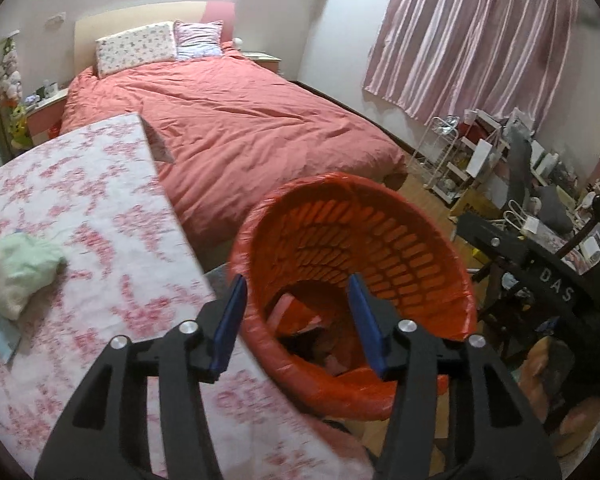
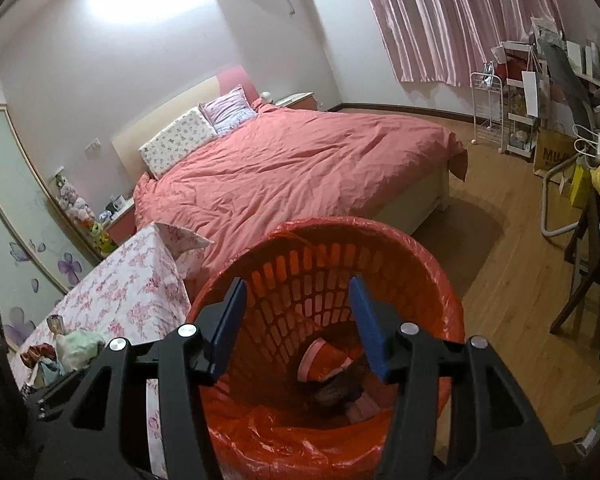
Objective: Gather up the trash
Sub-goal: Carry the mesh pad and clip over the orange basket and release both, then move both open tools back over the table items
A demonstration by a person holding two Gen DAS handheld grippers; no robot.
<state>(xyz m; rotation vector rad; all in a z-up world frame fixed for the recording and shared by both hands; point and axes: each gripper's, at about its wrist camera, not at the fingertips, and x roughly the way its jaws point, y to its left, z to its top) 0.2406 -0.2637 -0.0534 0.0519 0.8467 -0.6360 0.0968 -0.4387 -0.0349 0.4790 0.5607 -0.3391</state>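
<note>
While both tools, left tool (image 1: 298,320) and right tool (image 2: 298,322), stand parted and empty, the orange bin (image 1: 420,248) below contains trash (image 2: 324,360).

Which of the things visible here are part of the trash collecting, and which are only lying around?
Part of the job:
- orange bin with its bag
- trash inside it
- crumpled pale wad on the flowered table
- left gripper, right gripper, both open

Just lying about:
- bed
- pillows
- curtain
- white rack

"DAS" on black arm (image 1: 556,280); "MUJ" on bag (image 2: 552,152).
</note>
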